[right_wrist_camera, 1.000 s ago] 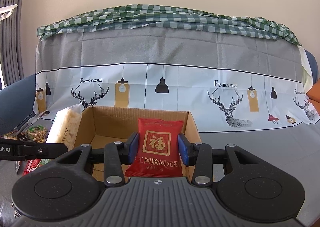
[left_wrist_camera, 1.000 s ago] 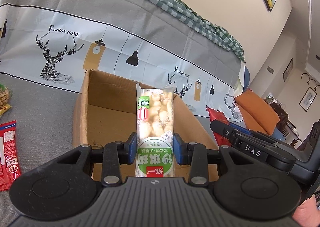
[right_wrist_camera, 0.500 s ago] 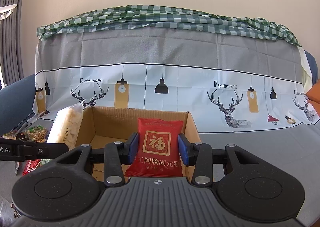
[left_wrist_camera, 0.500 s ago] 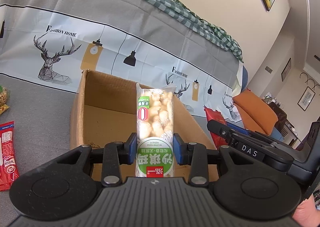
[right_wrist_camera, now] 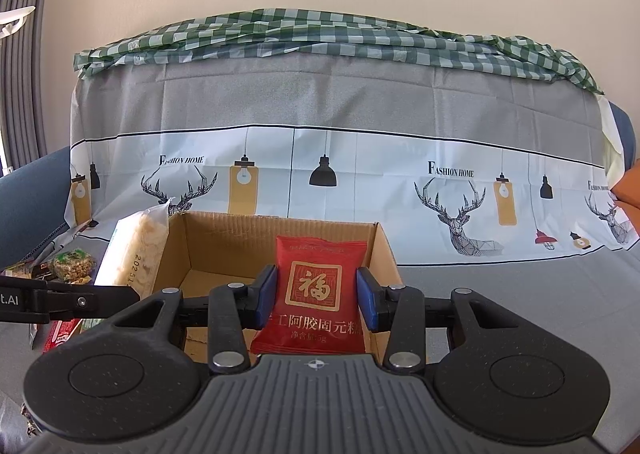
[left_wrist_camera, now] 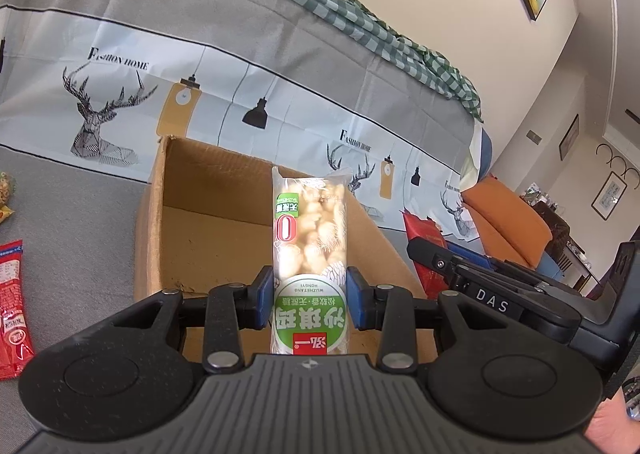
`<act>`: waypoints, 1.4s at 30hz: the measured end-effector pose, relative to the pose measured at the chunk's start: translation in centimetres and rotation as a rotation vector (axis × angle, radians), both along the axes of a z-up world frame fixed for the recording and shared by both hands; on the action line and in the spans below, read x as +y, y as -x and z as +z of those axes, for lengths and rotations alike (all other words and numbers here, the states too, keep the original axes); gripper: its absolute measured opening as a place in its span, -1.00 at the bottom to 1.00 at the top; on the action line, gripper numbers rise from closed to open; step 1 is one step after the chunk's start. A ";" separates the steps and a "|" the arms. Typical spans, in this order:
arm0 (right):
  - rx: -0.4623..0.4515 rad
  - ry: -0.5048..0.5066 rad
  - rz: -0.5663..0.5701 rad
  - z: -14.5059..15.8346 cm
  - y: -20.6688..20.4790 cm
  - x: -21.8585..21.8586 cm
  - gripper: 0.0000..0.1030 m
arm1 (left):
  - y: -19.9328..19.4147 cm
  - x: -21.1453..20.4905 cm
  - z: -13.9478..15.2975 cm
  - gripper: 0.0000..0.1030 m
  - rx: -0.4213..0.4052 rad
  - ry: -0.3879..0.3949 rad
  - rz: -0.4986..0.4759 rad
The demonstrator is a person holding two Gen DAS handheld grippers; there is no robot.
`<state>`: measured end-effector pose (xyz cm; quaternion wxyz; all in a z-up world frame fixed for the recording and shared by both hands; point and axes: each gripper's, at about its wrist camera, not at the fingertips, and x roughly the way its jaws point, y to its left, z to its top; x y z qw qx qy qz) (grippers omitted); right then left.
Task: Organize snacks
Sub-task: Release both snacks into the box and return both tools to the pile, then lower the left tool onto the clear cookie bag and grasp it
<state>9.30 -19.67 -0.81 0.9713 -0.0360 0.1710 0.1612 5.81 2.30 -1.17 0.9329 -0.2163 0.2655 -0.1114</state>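
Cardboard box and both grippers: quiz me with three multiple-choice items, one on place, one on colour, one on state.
1. Where is the cardboard box relative to the grippers?
A. Ahead of both
B. Behind them
C. On the sofa back

2. What colour is the packet in the right gripper?
A. Blue
B. Red
C. White

3. What is the left gripper doing?
A. Standing open, nothing in it
B. Clamped on the box wall
C. Clamped on a green-labelled snack pack

Answers: 1 A, both wrist views look into it; 2 B, red with gold characters; 3 C, its blue pads press the pack's sides.
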 end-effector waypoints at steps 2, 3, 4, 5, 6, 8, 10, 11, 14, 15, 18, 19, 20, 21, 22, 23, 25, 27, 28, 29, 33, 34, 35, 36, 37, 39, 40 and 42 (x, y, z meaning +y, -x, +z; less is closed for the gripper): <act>0.010 0.003 0.002 -0.1 -0.1 0.1 -0.09 | -0.2 0.0 -0.1 0.04 0.010 0.004 -0.005; 0.020 0.009 -0.001 -0.2 -0.2 0.2 0.03 | -0.2 0.0 -0.1 0.05 0.008 0.004 -0.006; 0.029 0.020 -0.006 -0.4 -0.4 0.3 0.19 | -0.2 0.0 0.0 0.05 0.003 -0.001 -0.005; 0.031 0.031 -0.014 -0.5 -0.4 0.5 0.24 | -0.1 0.1 0.0 0.05 -0.001 -0.006 -0.004; 0.028 0.034 -0.020 -0.5 -0.5 0.5 0.26 | 0.0 0.2 0.1 0.05 -0.005 -0.007 -0.003; 0.027 0.025 -0.022 -0.4 -0.5 0.6 0.27 | 0.3 0.6 0.3 0.05 -0.012 -0.011 0.007; 0.032 0.014 -0.029 -0.3 -0.5 0.8 0.27 | 0.7 1.1 0.5 0.00 -0.022 -0.024 0.017; 0.034 0.008 -0.031 -0.3 -0.6 0.9 0.27 | 0.9 1.5 0.7 -0.10 -0.027 -0.033 0.025; 0.035 -0.010 -0.027 -0.1 -0.6 1.7 0.26 | 2.1 2.9 1.4 -0.40 -0.035 -0.072 0.057; 0.036 -0.017 -0.023 0.0 -0.4 2.1 0.24 | 2.4 3.5 1.6 -0.46 -0.033 -0.092 0.069; 0.026 -0.049 0.000 0.3 0.2 3.6 0.04 | 3.1 6.0 2.6 -0.64 -0.026 -0.142 0.103; 0.020 -0.059 0.012 0.4 0.6 4.1 -0.05 | 3.4 7.2 3.0 -0.64 -0.022 -0.160 0.120; 0.011 -0.070 0.027 0.6 1.0 4.8 -0.08 | 3.6 8.3 3.3 -0.64 -0.019 -0.178 0.134; 0.000 -0.082 0.044 0.8 1.4 5.4 -0.14 | 3.8 9.6 3.5 -0.64 -0.015 -0.199 0.150; -0.010 -0.094 0.060 1.0 1.8 6.1 -0.20 | 3.9 10.8 3.7 -0.64 -0.008 -0.220 0.170; -0.022 -0.105 0.079 1.2 2.3 6.7 -0.21 | 4.1 12.1 3.8 -0.64 -0.002 -0.237 0.193; -0.036 -0.125 0.117 1.4 3.2 8.2 -0.26 | 4.6 15.3 3.5 -0.64 0.017 -0.250 0.257; -0.042 -0.139 0.162 1.5 3.9 9.9 -0.27 | 5.4 18.6 2.5 -0.64 0.048 -0.218 0.343; -0.045 -0.142 0.189 1.5 4.3 10.8 -0.27 | 5.9 20.1 1.7 -0.64 0.069 -0.192 0.384; -0.047 -0.142 0.219 1.5 4.7 11.8 -0.27 | 6.2 21.8 0.7 -0.65 0.124 -0.161 0.436; -0.048 -0.120 0.331 1.1 6.2 16.0 -0.27 | 7.2 26.6 -1.0 -0.68 0.259 -0.056 0.592; -0.040 -0.110 0.357 0.8 6.4 17.1 -0.27 | 7.2 27.3 -1.4 -0.68 0.285 -0.046 0.608; -0.031 -0.100 0.380 0.6 6.7 18.2 -0.27 | 7.2 27.7 -1.8 -0.68 0.314 -0.043 0.620; -0.021 -0.094 0.400 0.3 6.9 19.1 -0.27 | 7.2 28.1 -2.2 -0.68 0.343 -0.041 0.629; -0.010 -0.086 0.419 -0.1 7.1 20.2 -0.27 | 7.1 28.5 -2.6 -0.68 0.365 -0.033 0.636; 0.027 -0.064 0.447 -0.9 7.2 22.3 -0.27 | 7.0 29.1 -3.2 -0.68 0.397 -0.023 0.654; 0.047 -0.055 0.454 -1.4 7.3 23.0 -0.27 | 7.0 29.2 -3.5 -0.66 0.412 -0.026 0.663; 0.090 -0.031 0.458 -2.4 7.0 24.6 -0.24 | 6.7 29.5 -4.0 -0.61 0.435 -0.030 0.670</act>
